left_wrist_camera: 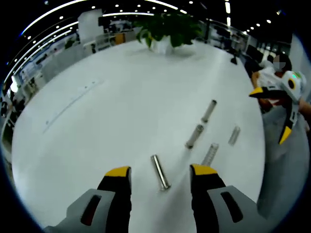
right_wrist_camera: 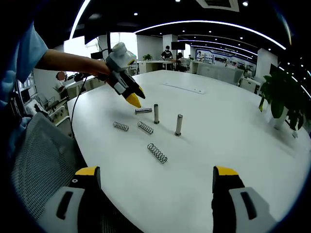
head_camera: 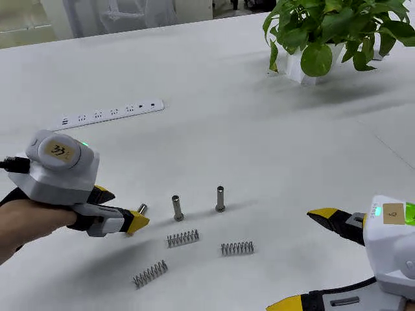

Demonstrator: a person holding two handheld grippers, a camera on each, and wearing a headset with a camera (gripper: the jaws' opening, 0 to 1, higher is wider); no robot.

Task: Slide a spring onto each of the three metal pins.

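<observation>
Straddling the flat-lying pin (left_wrist_camera: 157, 166), the left gripper (left_wrist_camera: 160, 171) stands spread (pin touching neither jaw); the right gripper (right_wrist_camera: 157, 171) gapes wide, springs (right_wrist_camera: 157, 152) ahead.

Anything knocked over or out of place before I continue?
Yes: one pin lies on its side just ahead of the left gripper, whose jaws are open, while the other two pins stand upright. The three springs lie loose on the table.
</observation>
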